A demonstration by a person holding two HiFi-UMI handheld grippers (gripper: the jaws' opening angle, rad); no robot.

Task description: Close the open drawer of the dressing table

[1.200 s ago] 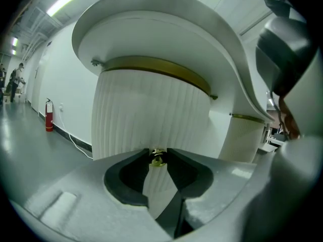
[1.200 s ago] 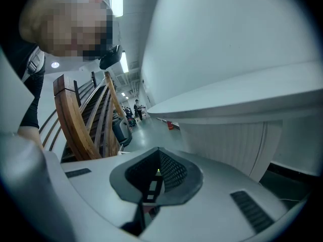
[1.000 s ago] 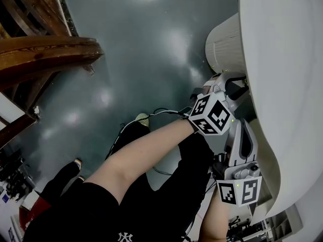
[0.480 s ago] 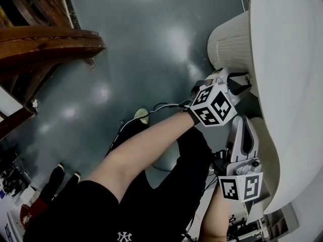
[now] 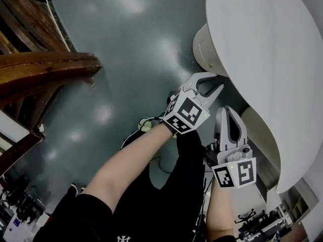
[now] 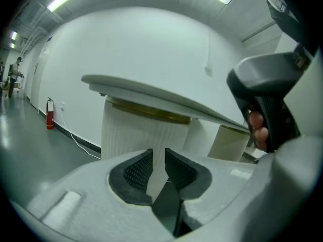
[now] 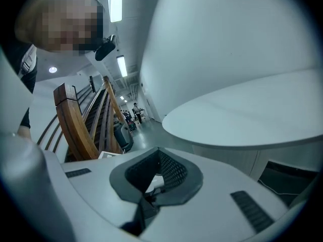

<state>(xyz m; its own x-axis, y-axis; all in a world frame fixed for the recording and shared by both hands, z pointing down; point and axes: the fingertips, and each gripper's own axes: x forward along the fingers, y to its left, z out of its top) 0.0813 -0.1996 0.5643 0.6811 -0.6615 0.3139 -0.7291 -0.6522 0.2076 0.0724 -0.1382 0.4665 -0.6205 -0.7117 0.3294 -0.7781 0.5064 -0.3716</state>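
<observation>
The white dressing table top (image 5: 262, 59) fills the right of the head view, on a ribbed white pedestal (image 5: 204, 52). My left gripper (image 5: 216, 83) hangs just off the top's edge; its jaws have just been closing, and stand open with nothing between them. In the left gripper view the left gripper (image 6: 158, 153) faces the pedestal (image 6: 131, 130) beneath the top (image 6: 151, 92). My right gripper (image 5: 227, 110) is beside it, lower, with its jaws slightly apart and empty. The right gripper (image 7: 154, 163) looks across the top (image 7: 242, 117); a dark opening (image 7: 287, 178) shows beneath it. I cannot make out a drawer front.
A curved wooden stair rail (image 5: 45, 67) stands at the left over a glossy dark floor (image 5: 126, 44). The person's black-clad legs and a cable (image 5: 151, 122) lie below the grippers. A red fire extinguisher (image 6: 49, 115) stands by the far wall.
Both grippers have come out from under the table's edge, moving left and up in the head view. The left jaws now show apart, clear of the table.
</observation>
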